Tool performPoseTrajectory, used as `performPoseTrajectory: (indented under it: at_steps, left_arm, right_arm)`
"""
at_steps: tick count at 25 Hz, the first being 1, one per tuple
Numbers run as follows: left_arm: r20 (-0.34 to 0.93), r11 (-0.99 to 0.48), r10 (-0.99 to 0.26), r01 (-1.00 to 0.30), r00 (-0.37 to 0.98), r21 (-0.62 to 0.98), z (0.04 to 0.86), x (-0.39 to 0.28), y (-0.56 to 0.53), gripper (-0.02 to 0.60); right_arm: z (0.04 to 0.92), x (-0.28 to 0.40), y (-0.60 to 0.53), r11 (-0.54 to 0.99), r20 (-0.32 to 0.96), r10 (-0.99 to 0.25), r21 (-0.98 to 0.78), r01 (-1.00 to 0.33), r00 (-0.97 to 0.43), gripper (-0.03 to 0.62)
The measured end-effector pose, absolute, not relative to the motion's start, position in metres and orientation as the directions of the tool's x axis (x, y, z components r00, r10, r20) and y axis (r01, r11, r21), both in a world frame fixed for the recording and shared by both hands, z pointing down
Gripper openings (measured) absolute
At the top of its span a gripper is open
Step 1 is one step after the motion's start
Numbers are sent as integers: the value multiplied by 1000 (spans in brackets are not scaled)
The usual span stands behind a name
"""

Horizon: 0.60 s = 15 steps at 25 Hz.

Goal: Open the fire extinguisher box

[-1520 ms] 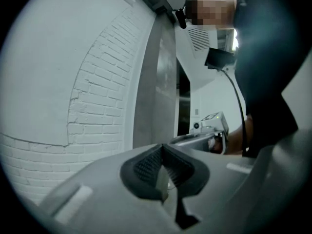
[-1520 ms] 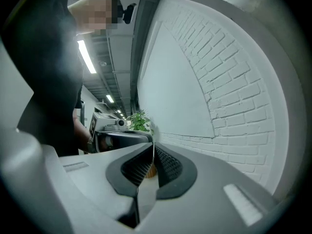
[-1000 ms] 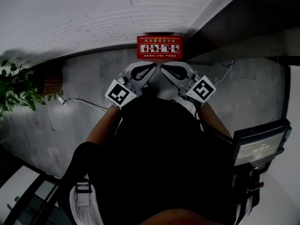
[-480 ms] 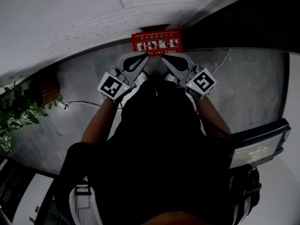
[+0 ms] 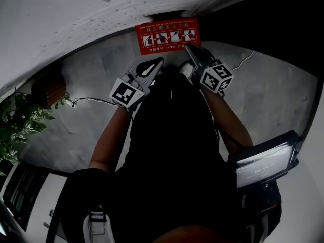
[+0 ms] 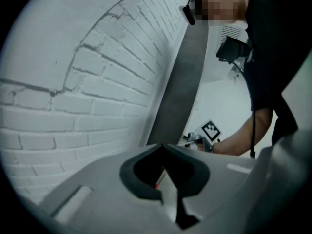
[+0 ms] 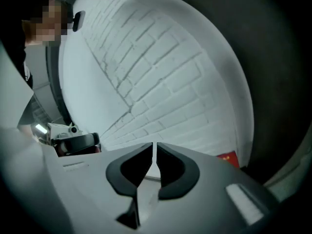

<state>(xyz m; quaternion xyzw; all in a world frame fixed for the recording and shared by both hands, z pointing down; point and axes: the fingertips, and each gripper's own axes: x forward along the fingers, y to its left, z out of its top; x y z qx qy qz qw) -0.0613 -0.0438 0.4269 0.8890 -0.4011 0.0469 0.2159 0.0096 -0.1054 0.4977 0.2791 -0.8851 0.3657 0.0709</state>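
In the head view, the red fire extinguisher box with white pictograms on its face (image 5: 168, 36) sits at the foot of the white brick wall (image 5: 76, 9), where the wall meets the grey concrete floor (image 5: 91, 130). Both claws reach out towards it from in front of the person's dark torso. The left gripper (image 5: 153, 65) stops short of the box, below its left half. The right gripper (image 5: 189, 48) has its tip right at the box's lower right edge; I can't tell whether it touches. A leafy green plant (image 5: 20, 120) stands off to the left, and a thin cable (image 5: 93, 100) runs across the floor near it.

In the left gripper view, that claw's jaws are together at the tips with nothing held. Beyond them are the brick wall (image 6: 73, 82), a dark grey upright strip (image 6: 183, 82), and the other hand's black-and-white marker cube (image 6: 210, 129).

In the right gripper view, the jaws are closed to a hairline slit and hold nothing. The brick wall (image 7: 161, 72) fills the background, and a red corner of the box (image 7: 229, 159) peeks out just right of the jaws.
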Motion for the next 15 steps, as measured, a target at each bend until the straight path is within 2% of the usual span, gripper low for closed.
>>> performPoseTrajectory:
  at_steps: [6, 15]
  left_arm:
    - [331, -574, -651, -728, 684, 375, 520, -31, -49, 2]
    - [416, -538, -605, -733, 679, 416, 631, -13, -68, 2]
  right_arm:
    - [625, 40, -89, 334, 433, -488, -710, -620, -758, 47]
    - [743, 62, -59, 22, 526, -503, -785, -619, -685, 75]
